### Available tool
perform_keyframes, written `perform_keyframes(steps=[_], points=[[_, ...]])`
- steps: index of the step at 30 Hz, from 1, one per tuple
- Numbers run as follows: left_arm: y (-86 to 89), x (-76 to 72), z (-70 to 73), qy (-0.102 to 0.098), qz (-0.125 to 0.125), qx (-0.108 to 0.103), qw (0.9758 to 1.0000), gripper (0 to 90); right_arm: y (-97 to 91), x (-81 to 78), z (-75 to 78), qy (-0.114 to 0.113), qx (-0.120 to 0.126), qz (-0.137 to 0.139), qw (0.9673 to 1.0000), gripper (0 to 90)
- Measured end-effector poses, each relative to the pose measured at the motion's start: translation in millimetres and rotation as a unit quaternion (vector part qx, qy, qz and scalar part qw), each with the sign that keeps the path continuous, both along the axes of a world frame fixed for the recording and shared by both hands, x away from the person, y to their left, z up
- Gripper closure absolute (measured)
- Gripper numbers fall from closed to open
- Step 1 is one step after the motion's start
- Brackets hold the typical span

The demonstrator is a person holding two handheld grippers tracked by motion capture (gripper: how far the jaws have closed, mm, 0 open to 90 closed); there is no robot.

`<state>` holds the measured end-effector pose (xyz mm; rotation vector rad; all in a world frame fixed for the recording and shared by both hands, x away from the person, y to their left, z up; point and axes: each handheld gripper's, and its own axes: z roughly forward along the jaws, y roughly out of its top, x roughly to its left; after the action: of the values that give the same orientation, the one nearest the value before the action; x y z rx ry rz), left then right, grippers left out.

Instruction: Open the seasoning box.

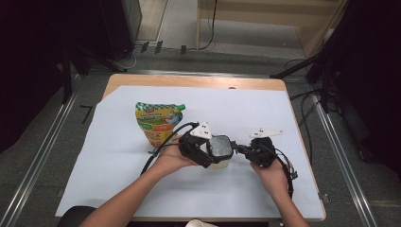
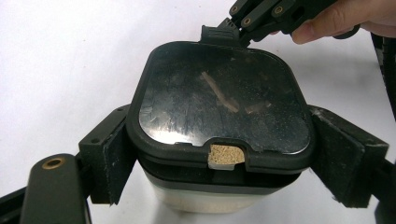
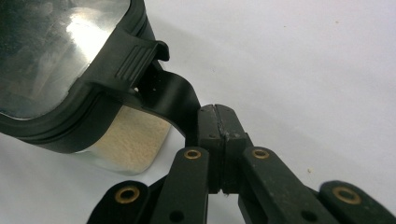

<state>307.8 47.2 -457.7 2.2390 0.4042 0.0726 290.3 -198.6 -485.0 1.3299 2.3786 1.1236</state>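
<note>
I had the container (image 1: pixel 220 152) standing on the white sheet (image 1: pixel 118 156) over the desk (image 1: pixel 189 81), near the middle and toward my side, with a printed pouch (image 1: pixel 158 122) lying just beyond it to the left; my left gripper (image 2: pixel 219 158) held the container's body, its jaws spread wide and pressed against the two opposite sides just under the black lid (image 2: pixel 219 100); through a small notch in the lid's near edge I could see pale grains inside; my right gripper (image 3: pixel 218 126) came at it from the right, jaws pinched together on the black latch strap (image 3: pixel 170 100) that hung from the ribbed clasp (image 3: pixel 135 58) on the lid's right edge; so the lid lay to the left of those right jaws and a little above them, the strap running out from the lid toward them; the right hand (image 1: pixel 274 172) was the one on the fastening, the left hand (image 1: pixel 172 161) only steadying; I judged that the coming move would be a pull on that strap away from the container, rightward and up, to free the clasp while the left jaws kept the body from sliding.
</note>
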Motion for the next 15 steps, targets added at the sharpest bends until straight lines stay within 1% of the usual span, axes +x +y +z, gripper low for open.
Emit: perform_keyframes(steps=[7, 13, 15], points=[[-0.6, -0.3, 1.0, 0.001, 0.002, -0.002, 1.0, 17.1, -0.4, -0.5, 0.5, -0.001, 0.002, 0.002, 1.0, 90.0], [-0.9, -1.6, 2.9, -0.005, -0.002, -0.003, 1.0, 17.2, -0.1, -0.8, 0.6, 0.0, 0.002, 0.002, 1.0, 90.0], [-1.6, -2.9, 5.6, -0.009, 0.0, -0.001, 1.0, 17.2, 0.0, -1.1, 0.8, 0.001, 0.001, 0.002, 1.0, 90.0]])
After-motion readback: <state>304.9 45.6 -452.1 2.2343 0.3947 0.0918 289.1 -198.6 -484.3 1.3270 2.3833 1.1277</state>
